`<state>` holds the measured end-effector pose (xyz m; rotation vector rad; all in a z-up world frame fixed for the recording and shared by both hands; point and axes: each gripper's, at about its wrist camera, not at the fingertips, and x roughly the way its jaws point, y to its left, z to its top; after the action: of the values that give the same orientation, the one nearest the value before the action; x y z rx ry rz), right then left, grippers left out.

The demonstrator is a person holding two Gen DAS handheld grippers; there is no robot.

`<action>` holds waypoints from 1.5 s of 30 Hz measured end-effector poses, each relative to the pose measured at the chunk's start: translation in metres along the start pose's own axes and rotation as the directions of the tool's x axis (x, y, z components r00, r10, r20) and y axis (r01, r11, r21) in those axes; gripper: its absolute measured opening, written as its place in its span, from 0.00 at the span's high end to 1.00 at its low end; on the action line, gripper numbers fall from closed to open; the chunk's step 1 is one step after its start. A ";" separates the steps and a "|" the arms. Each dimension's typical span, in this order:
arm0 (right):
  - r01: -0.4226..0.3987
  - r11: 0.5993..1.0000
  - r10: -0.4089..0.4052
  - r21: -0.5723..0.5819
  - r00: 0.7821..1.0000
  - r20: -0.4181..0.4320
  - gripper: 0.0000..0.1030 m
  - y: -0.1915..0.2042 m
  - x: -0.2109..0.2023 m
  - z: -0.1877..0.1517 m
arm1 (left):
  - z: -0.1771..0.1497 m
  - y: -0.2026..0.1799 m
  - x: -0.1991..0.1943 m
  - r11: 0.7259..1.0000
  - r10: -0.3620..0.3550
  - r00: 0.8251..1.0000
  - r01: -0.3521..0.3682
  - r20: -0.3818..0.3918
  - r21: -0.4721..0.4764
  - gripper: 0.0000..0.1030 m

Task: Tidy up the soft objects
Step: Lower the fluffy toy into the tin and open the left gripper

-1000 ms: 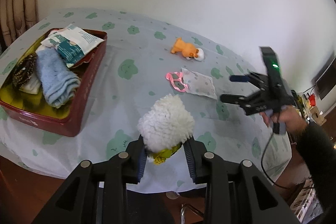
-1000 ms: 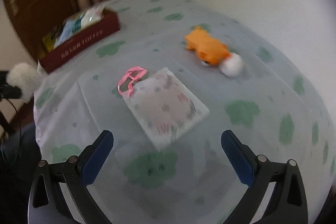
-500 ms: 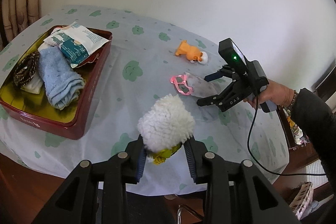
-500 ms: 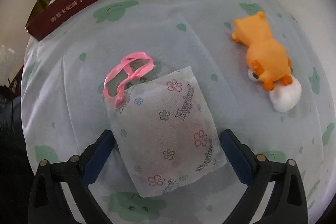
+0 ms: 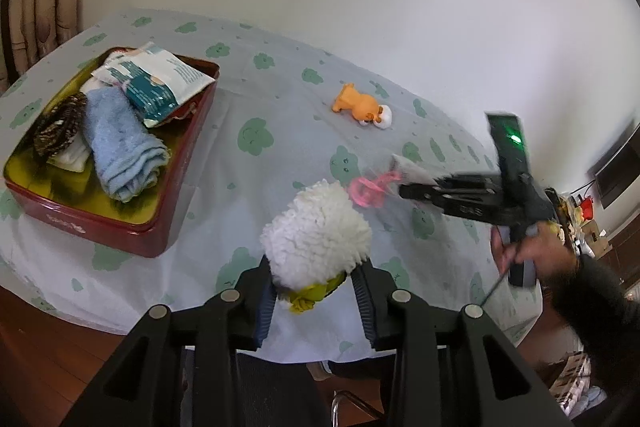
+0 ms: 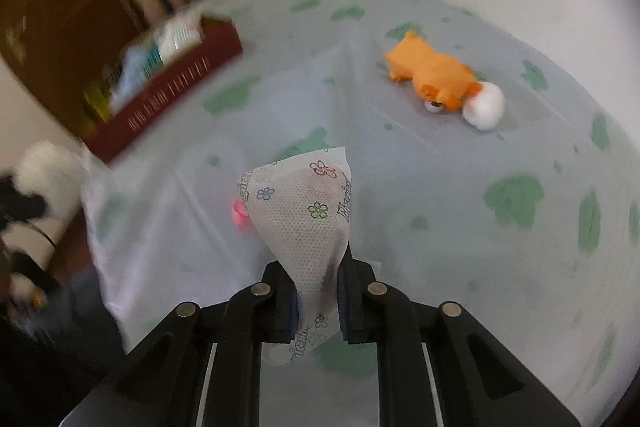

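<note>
My left gripper [image 5: 314,269] grips a fluffy white toy [image 5: 316,227] with a yellow part underneath; its jaws are easing open while the pads still press on the toy. It hangs over the table's near edge. My right gripper [image 6: 318,279] is closing tight on a white floral pouch [image 6: 304,203], pinching its lower end, and the pouch stands up off the cloth. In the left wrist view the right gripper [image 5: 404,189] holds the pouch [image 5: 408,167] with pink handles [image 5: 366,191] dangling. An orange plush toy [image 6: 436,79] lies beyond on the cloth.
A red tin [image 5: 80,223] at the left holds a rolled blue towel [image 5: 120,147], packets [image 5: 160,83] and a dark knitted item. The round table wears a pale cloth with green prints [image 5: 256,139]. A wall stands behind it. A person's hand [image 5: 536,251] holds the right gripper.
The right gripper dropped onto the floral pouch, shut on it and raised it off the cloth, swinging toward the tin. The left gripper kept still with the fluffy toy.
</note>
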<state>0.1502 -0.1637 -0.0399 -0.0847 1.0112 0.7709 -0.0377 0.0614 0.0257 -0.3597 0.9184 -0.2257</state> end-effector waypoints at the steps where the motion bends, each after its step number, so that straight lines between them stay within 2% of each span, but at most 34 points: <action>1: -0.012 1.000 0.011 0.026 1.000 0.027 0.87 0.003 -0.005 -0.009 | -0.001 0.001 -0.004 1.000 0.002 1.000 -0.002 0.008 -0.001 0.66; 3: -0.050 0.995 0.043 0.087 0.996 0.079 0.87 0.015 -0.010 -0.024 | -0.001 0.004 -0.011 1.000 0.006 1.000 -0.006 0.020 -0.007 0.66; 7: -0.073 0.984 0.049 0.165 0.988 0.148 0.87 0.033 -0.022 -0.058 | 0.001 0.017 -0.032 0.999 0.037 0.998 -0.036 0.058 -0.017 0.66; 11: -0.096 0.973 0.062 0.211 0.985 0.163 0.87 0.041 -0.019 -0.072 | 0.010 0.041 -0.055 0.996 0.089 0.990 -0.085 0.108 -0.041 0.66; 16: -0.097 0.967 0.060 0.236 0.985 0.159 0.87 0.041 -0.015 -0.075 | 0.027 0.079 -0.071 0.984 0.168 0.974 -0.157 0.151 -0.088 0.66; 21: -0.108 0.960 0.067 0.257 0.984 0.165 0.87 0.039 -0.014 -0.074 | 0.042 0.106 -0.064 0.972 0.226 0.961 -0.213 0.157 -0.095 0.66; 26: -0.110 0.953 0.066 0.282 0.985 0.161 0.87 0.036 -0.011 -0.075 | 0.054 0.126 -0.040 0.962 0.268 0.952 -0.257 0.144 -0.094 0.66; 30: -0.110 0.946 0.063 0.304 0.985 0.159 0.87 0.032 -0.011 -0.077 | 0.057 0.141 -0.025 0.956 0.286 0.950 -0.274 0.122 -0.104 0.66; 37: -0.127 0.944 0.077 0.304 0.982 0.172 0.87 0.035 -0.017 -0.063 | 0.055 0.160 -0.012 0.945 0.319 0.941 -0.306 0.116 -0.118 0.65; 45: -0.216 0.959 0.175 0.185 0.961 0.216 0.87 0.085 -0.021 -0.007 | 0.053 0.171 -0.019 0.958 0.270 0.949 -0.249 0.160 -0.140 0.64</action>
<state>0.0862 -0.1152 -0.0032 0.2725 0.9122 0.8322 0.0004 0.2358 0.0012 -0.3579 0.7941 0.1036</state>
